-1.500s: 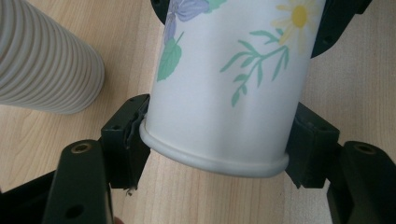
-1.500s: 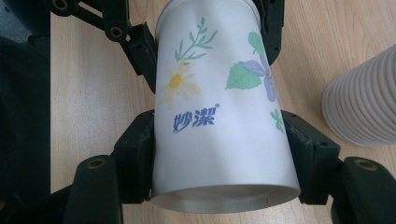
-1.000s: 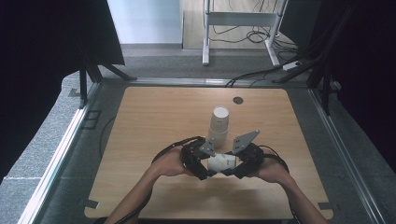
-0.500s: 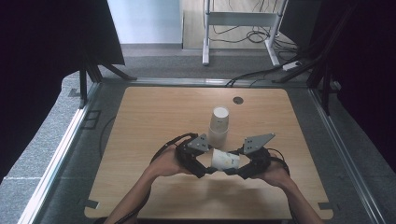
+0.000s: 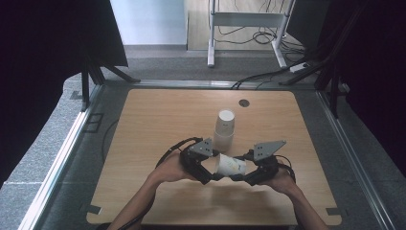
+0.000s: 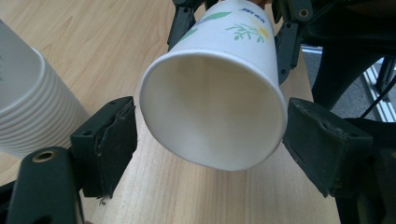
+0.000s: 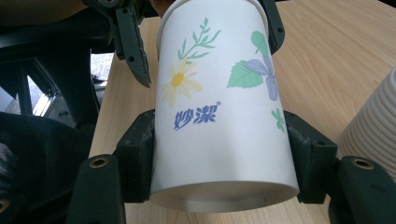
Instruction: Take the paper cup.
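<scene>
A printed paper cup (image 7: 224, 107) is held sideways above the counter's (image 5: 143, 124) near edge, clamped near its base by the right gripper (image 5: 249, 176). The left gripper's (image 5: 207, 175) jaws stand apart around its rim. A handover seems underway; closing the left is called for next. The cup stack (image 5: 223, 130) stands just behind.

The left black two-jaw claw (image 5: 209, 168) and the right black two-jaw claw (image 5: 238, 176) each carry a grey three-cornered plate on top, dotted with small holes. Black cables loop from both toward 6 o'clock. In the gripper views the jaws wear thick, worn, matt black pads (image 6: 114, 140), with brass-ringed screw holes at their bases. The forearms are bare of sleeves.
</scene>
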Tool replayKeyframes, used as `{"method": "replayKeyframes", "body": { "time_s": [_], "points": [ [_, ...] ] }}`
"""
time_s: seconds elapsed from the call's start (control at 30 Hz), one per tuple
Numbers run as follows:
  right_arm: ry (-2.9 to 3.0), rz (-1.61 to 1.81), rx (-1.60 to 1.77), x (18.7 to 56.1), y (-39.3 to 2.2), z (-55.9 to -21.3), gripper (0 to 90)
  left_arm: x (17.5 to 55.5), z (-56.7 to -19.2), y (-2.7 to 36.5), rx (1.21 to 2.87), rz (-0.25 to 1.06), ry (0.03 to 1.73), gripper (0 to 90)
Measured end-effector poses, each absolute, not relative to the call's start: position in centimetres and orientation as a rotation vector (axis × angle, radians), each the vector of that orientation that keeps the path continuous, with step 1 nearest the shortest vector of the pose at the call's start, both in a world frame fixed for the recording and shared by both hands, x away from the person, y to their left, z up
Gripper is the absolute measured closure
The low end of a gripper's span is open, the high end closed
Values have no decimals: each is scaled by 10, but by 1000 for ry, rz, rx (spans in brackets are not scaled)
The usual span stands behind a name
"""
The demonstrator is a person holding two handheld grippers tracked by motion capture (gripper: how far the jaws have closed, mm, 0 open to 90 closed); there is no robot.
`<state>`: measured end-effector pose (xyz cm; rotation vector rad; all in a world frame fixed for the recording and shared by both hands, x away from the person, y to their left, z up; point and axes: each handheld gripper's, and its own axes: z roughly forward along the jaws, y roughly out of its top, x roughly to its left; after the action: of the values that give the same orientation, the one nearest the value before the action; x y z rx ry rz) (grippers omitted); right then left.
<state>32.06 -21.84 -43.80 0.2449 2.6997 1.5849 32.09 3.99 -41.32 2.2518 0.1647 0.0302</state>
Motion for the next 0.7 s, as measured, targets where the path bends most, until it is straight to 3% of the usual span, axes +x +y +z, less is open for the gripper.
{"method": "replayKeyframes", "body": {
  "time_s": [0.43,0.7],
  "points": [
    [2681,1649,223,321,-220,-439,365,323,-416,42,2210,-26,160,197],
    [2683,1653,209,321,-219,-440,365,324,-416,42,2197,-39,161,257]
  ]
}}
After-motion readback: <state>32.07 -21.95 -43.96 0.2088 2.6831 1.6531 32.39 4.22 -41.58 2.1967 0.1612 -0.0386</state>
